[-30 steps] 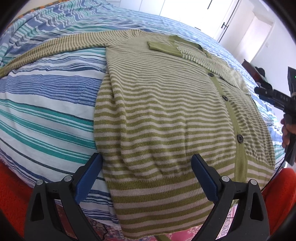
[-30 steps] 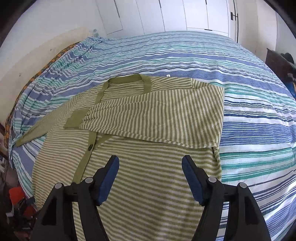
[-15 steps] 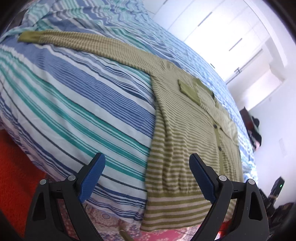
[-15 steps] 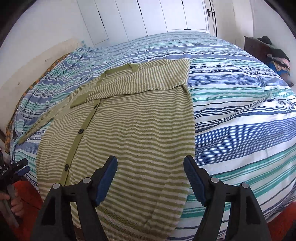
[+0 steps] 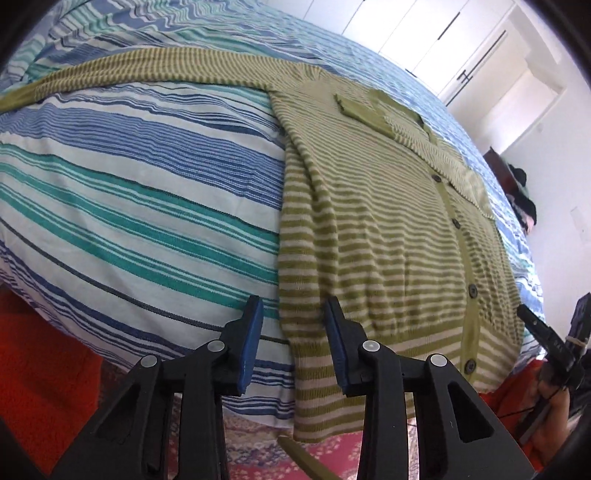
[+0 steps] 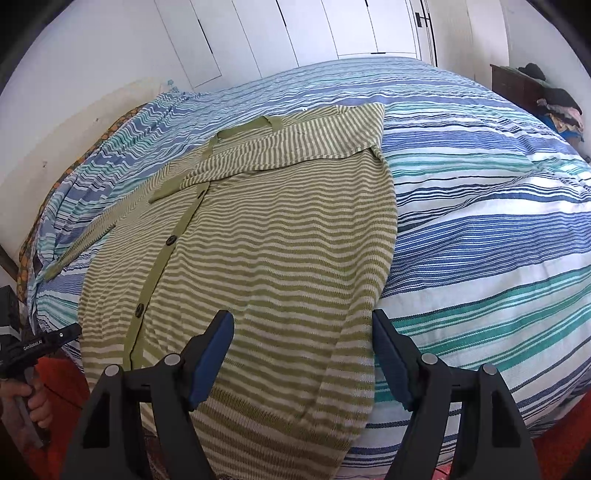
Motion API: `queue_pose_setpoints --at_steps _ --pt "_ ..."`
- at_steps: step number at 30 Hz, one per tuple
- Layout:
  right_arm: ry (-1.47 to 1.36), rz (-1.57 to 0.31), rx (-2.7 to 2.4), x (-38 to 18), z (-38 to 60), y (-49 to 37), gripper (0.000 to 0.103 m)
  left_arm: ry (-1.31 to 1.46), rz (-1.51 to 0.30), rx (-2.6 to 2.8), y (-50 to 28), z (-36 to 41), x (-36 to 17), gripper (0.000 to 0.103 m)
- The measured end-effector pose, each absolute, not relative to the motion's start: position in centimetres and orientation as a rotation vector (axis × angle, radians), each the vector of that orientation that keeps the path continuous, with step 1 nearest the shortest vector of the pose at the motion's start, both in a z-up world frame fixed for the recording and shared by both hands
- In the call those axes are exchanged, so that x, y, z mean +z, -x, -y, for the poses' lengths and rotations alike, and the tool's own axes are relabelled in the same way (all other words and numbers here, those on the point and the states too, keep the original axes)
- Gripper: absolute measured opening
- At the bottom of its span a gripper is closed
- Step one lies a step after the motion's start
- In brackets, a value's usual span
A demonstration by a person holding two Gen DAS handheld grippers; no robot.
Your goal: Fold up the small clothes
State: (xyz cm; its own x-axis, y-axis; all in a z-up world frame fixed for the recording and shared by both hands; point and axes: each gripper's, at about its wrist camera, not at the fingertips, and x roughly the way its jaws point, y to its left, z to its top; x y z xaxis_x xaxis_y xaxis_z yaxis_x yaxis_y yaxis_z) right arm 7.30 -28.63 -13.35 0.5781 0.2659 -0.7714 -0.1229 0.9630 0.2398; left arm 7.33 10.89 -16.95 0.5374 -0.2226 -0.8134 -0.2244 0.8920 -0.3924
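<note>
A green and cream striped cardigan lies buttoned-side up on the striped bed, its hem hanging over the bed's edge. One sleeve is folded across the chest; the other sleeve stretches out flat to the side. My left gripper is half closed, its blue pads astride the cardigan's left bottom side edge, with a gap left on each side. My right gripper is open over the hem near the cardigan's right bottom corner. Each gripper shows at the other view's edge.
The bed has a blue, teal and white striped cover. An orange floor and a patterned rug lie below the bed's edge. White wardrobe doors stand behind. A dark cabinet with clothes stands at the far right.
My left gripper has swung back toward the cardigan's hem corner and its jaws have narrowed from wide open. My right gripper has moved slightly closer to the hem, still open.
</note>
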Motion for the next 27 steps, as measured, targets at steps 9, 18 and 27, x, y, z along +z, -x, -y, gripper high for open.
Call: queue_pose_setpoints --at_steps 9,18,27 --pt "-0.163 -0.914 0.216 -13.2 29.0 -7.1 0.074 0.772 -1.029 0.011 -5.4 -13.3 -18.2 0.001" --pt "-0.063 -0.870 0.238 -12.3 27.3 -6.6 0.074 0.824 -1.064 0.015 -5.5 -13.4 -19.8 0.007" --pt "-0.037 -0.861 0.228 -12.3 27.1 -6.5 0.074 0.824 -1.038 -0.018 -5.5 -12.9 -18.9 0.035"
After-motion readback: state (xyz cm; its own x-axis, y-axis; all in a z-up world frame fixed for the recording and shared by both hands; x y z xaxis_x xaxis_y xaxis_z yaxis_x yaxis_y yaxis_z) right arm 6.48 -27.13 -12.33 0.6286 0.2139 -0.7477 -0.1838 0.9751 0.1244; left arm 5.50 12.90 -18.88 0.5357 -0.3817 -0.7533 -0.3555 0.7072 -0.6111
